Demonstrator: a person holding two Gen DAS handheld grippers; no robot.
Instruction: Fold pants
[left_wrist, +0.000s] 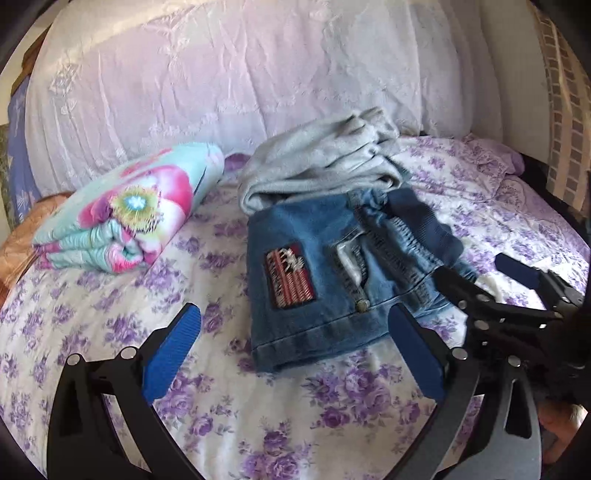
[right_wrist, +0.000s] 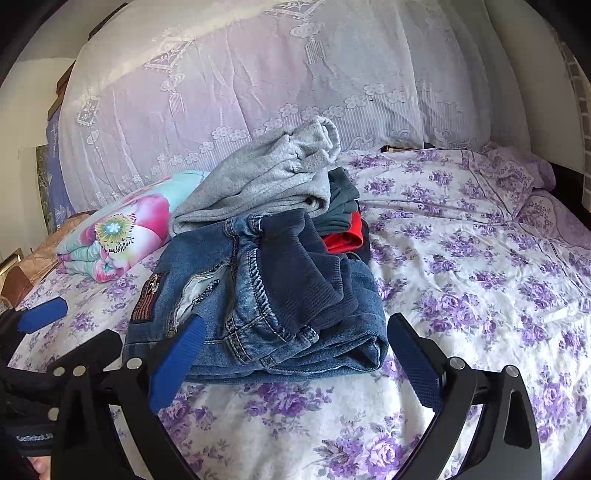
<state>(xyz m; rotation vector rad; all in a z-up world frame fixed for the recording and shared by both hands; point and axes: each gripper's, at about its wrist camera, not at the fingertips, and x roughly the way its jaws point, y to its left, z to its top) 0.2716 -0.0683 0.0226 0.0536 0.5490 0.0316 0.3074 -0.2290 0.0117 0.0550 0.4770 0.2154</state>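
From left to right: a folded floral blanket (left_wrist: 125, 218) lay apart, presumably set aside; the left gripper (left_wrist: 295, 350) hovered empty, jaws spread, before the folded jeans (left_wrist: 325, 266), which rested mid-bed against a grey sweatpants pile (left_wrist: 325, 162), apparently stacked as finished work; the right gripper (right_wrist: 291, 358) likewise stood wide and empty. A purple-flowered bedsheet (left_wrist: 258, 424) covered the bed, backed by a white lace curtain (left_wrist: 221, 74).

We see the folded jeans (left_wrist: 325, 273) on the bed (left_wrist: 258, 424). Behind the jeans, touching them, lies a sweatshirt (left_wrist: 317, 166); left of the jeans, apart, a folded blanket (left_wrist: 125, 210); behind everything, the curtain (left_wrist: 221, 74).
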